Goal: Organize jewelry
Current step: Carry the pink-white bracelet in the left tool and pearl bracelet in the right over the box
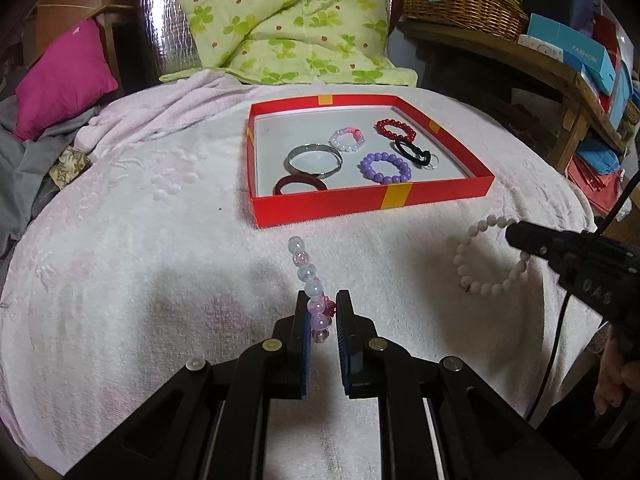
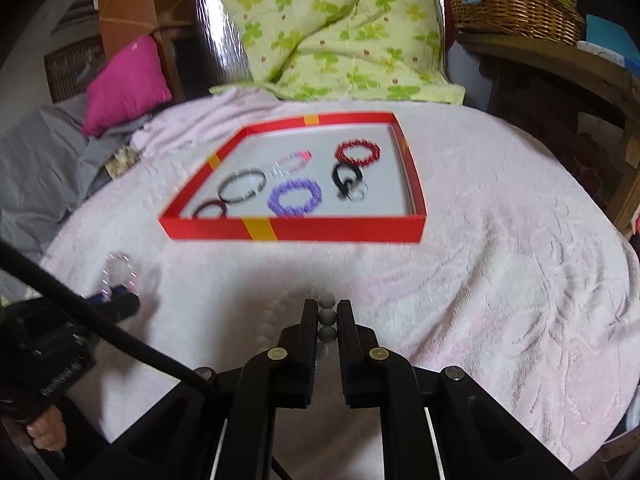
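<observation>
— While the left claw clamps the clear-and-pink bead bracelet above the blanket, where's the right one?

— The right claw pinches the white bead bracelet, near the red box of bracelets.

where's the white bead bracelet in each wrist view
Left wrist: white bead bracelet at right of middle, hanging from the right gripper.
Right wrist: bottom centre, its beads pinched between that gripper's fingers, blurred.
Shared landmark: the red box, beyond it in both.
</observation>
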`<action>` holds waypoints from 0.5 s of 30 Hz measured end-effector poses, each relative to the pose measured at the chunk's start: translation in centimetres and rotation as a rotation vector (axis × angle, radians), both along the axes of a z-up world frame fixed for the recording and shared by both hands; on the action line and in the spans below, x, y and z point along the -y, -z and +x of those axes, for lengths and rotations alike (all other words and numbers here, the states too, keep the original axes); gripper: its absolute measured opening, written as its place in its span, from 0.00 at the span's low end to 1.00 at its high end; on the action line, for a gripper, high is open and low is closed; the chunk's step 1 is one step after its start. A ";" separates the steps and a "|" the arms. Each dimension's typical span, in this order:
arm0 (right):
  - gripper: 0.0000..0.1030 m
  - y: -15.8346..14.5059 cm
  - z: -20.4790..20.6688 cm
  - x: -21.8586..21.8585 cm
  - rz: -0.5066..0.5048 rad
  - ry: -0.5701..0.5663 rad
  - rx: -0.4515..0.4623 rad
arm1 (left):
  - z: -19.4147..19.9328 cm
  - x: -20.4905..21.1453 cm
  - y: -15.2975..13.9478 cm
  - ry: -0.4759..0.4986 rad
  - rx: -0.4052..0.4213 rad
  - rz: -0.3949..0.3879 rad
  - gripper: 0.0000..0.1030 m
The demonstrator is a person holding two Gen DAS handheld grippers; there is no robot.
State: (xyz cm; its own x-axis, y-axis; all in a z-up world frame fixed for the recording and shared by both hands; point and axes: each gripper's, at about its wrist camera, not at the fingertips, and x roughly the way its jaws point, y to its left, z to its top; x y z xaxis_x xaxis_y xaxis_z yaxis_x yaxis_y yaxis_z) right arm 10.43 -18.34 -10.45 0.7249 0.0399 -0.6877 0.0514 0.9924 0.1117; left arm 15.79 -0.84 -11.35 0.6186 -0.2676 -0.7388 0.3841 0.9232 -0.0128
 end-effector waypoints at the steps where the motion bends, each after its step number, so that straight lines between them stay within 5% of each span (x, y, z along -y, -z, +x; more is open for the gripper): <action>1: 0.10 -0.3 -0.1 -0.1 0.007 -0.002 0.011 | 0.0 0.0 -0.1 -0.001 0.003 0.001 0.12; 15: 0.10 -2.7 -0.7 0.4 0.067 0.006 0.103 | -0.2 -0.1 -0.7 -0.026 0.057 0.039 0.12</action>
